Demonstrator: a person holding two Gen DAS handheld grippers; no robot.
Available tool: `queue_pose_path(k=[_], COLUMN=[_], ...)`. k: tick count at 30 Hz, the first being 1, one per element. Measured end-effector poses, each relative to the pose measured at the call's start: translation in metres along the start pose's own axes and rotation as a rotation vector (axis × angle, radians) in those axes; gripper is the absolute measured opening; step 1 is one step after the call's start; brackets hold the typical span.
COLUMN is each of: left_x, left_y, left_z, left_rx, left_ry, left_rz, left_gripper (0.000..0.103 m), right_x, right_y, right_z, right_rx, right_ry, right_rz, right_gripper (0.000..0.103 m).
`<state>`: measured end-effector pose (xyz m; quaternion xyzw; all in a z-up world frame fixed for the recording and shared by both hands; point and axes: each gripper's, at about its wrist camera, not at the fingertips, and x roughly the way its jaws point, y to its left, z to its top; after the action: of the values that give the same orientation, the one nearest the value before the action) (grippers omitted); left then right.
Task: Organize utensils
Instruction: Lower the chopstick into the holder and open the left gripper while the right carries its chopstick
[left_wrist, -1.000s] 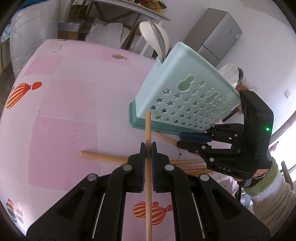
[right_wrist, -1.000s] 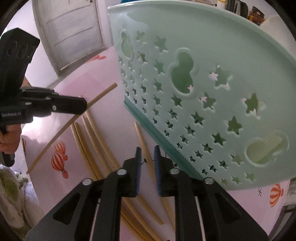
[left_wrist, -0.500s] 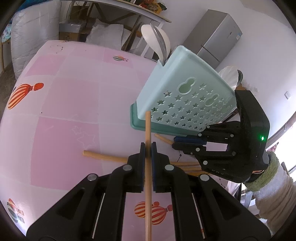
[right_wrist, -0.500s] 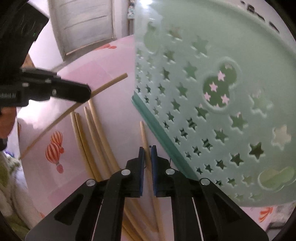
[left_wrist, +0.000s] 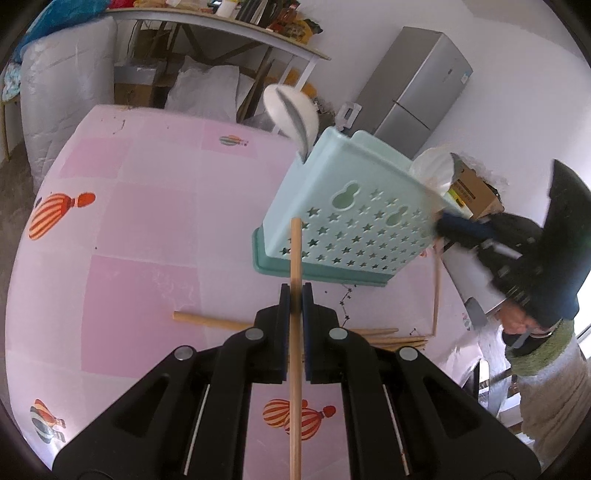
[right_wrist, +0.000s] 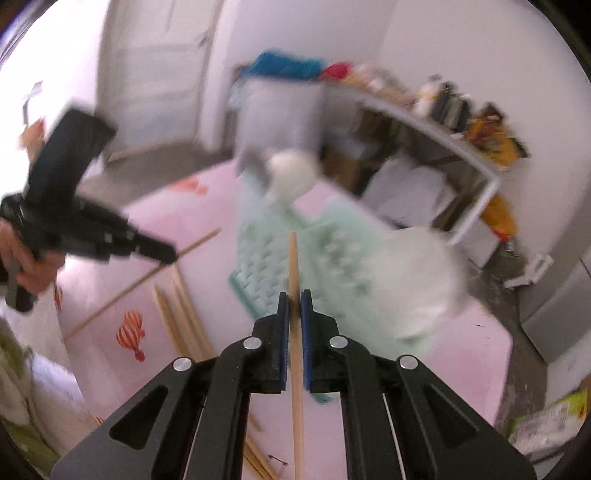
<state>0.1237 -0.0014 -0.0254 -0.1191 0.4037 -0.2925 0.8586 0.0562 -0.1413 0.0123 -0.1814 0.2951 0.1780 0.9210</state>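
Observation:
My left gripper (left_wrist: 294, 295) is shut on a wooden chopstick (left_wrist: 295, 254) that points toward the mint-green star-pierced utensil holder (left_wrist: 351, 221). A white spoon (left_wrist: 291, 110) stands in the holder's far end. In the right wrist view, which is motion-blurred, my right gripper (right_wrist: 294, 302) is shut on another chopstick (right_wrist: 293, 262) held above the holder (right_wrist: 332, 254). From the left wrist view the right gripper (left_wrist: 448, 226) shows at the holder's right end with its chopstick (left_wrist: 437, 288) hanging down. Several loose chopsticks (left_wrist: 391, 338) lie on the table.
The pink tablecloth (left_wrist: 140, 229) carries balloon prints. One more chopstick (left_wrist: 207, 320) lies crosswise near my left fingers. Beyond the table stand a grey fridge (left_wrist: 417, 88), a cluttered shelf table (left_wrist: 221, 26) and a cardboard box (left_wrist: 476, 192). A person's hand (right_wrist: 33, 266) holds the left gripper.
My right gripper closed on a chopstick lying beside the holder's base and rose with it well above the table. The left gripper kept its chopstick and hardly moved.

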Motion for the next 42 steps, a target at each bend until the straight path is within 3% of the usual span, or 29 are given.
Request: queue_pose_path(k=[10, 15, 24, 32, 36, 42], left_x=[-0.020, -0.032, -0.062, -0.098, -0.115, -0.112], left_y=[-0.020, -0.040, -0.072, -0.106, -0.120, -0.134], left_z=[0.010, 0.020, 0.050, 0.100, 0.124, 0.149], left_rx=[0.061, 0.110, 0.167, 0.231, 0.276, 0.305], left_ry=[-0.046, -0.081, -0.198, -0.343, -0.460, -0.546], left_rz=[-0.036, -0.061, -0.137, -0.231, -0.228, -0.199], left_gripper=[0.004, 0.004, 0.004, 0.004, 0.004, 0.004], right_x=[-0.103, -0.114, -0.124, -0.122, -0.126, -0.134], right_y=[-0.056, -0.058, -0.057, -0.060, -0.063, -0.063], right_z=[-0.058, -0.084, -0.102, -0.103, -0.102, -0.095], right_rx=[0.453, 0.594, 0.682, 0.684, 0.690, 0.679], right_ry=[-0.276, -0.337, -0.380, -0.389, -0.411, -0.441], right_rz=[-0.208, -0.248, -0.276, -0.264, -0.257, -0.247], right_gripper=[0.006, 0.006, 0.006, 0.006, 0.006, 0.006])
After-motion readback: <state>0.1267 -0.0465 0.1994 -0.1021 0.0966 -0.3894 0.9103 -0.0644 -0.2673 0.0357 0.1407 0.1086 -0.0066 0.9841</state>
